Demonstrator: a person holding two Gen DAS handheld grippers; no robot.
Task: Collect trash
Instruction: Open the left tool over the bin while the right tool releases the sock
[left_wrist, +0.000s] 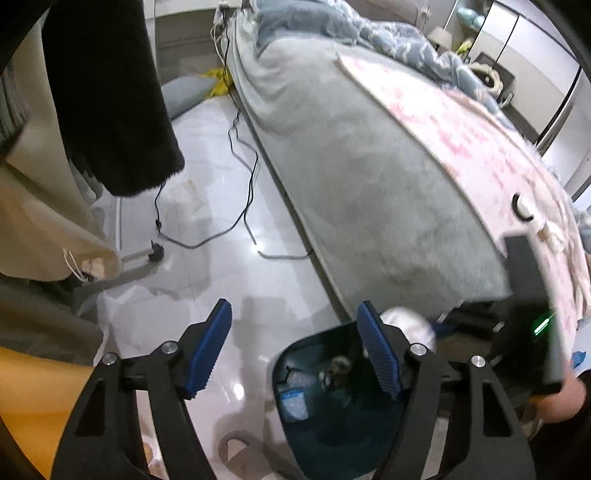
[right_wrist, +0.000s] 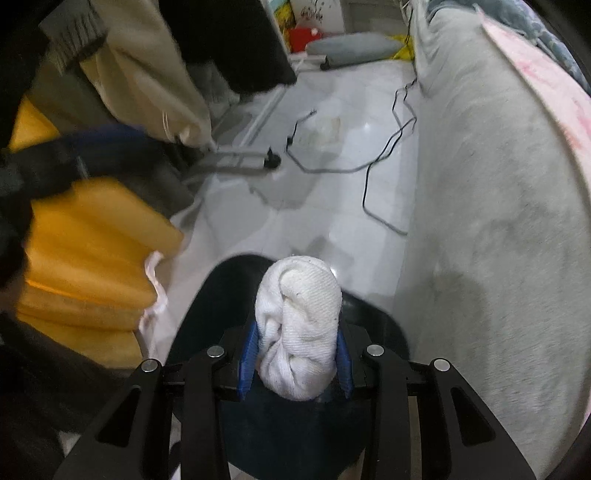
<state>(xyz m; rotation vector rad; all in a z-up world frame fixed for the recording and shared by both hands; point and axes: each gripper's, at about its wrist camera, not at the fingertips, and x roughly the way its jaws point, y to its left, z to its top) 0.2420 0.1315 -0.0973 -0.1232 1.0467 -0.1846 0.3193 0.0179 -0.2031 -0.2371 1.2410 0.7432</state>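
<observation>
Progress: I judge one drop is close; I have the wad (right_wrist: 299, 328) over the bin (right_wrist: 207, 295), not yet let go.
Right gripper (right_wrist: 297, 363): my fingers are pinched narrow on the white wad, holding it above the bin mouth.
Left gripper (left_wrist: 295, 347): my fingers are spread wide, holding nothing, above the bin's (left_wrist: 332, 443) near rim.
Bin: dark, on the floor beside the bed (left_wrist: 351, 184); inside I see a bottle (left_wrist: 301, 380), a blue-white packet (left_wrist: 293, 404) and blurred scraps.
Left to do: release the wad; I can't tell what other trash remains.
</observation>
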